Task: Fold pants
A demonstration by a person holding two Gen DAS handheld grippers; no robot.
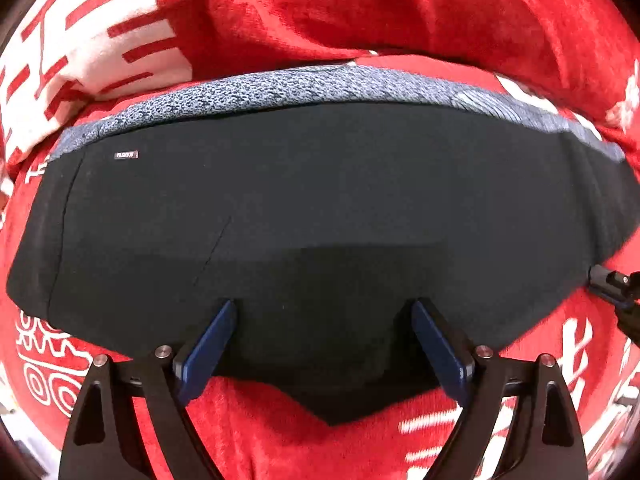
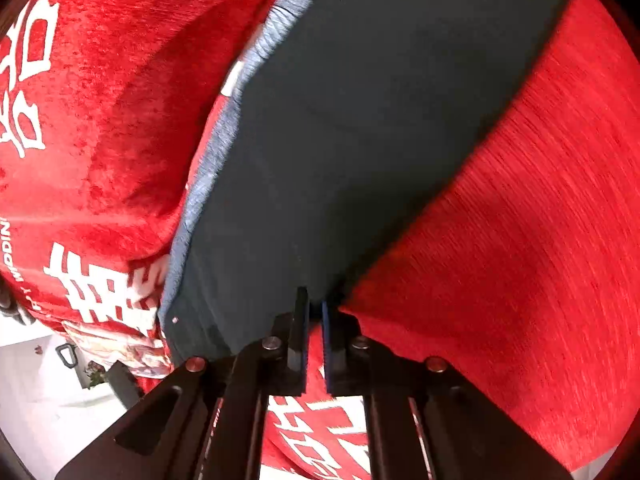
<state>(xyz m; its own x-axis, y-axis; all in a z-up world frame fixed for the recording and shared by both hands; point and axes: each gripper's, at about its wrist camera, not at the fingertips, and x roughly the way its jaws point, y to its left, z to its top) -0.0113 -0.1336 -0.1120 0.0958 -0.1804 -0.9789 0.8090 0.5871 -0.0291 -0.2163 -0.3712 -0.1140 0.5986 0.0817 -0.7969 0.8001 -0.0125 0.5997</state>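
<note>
Pants: we count one pair of dark pants point(image 1: 320, 200) with a grey speckled waistband point(image 1: 280, 88), lying folded on the red blanket point(image 1: 360, 4).
Label: one small tag point(image 1: 126, 155) near the waistband, on the left in the left wrist view.
Blanket: one, red with white characters, rumpled behind the pants.
Left gripper point(image 1: 324, 312): we see its jaws wide apart over the near edge of the pants, nothing between the blue pads point(image 1: 208, 348).
Right gripper point(image 2: 316, 300): jaws together, pinching a corner of the pants; its tip shows at the right edge of the left wrist view.
Containers: we count none.
</note>
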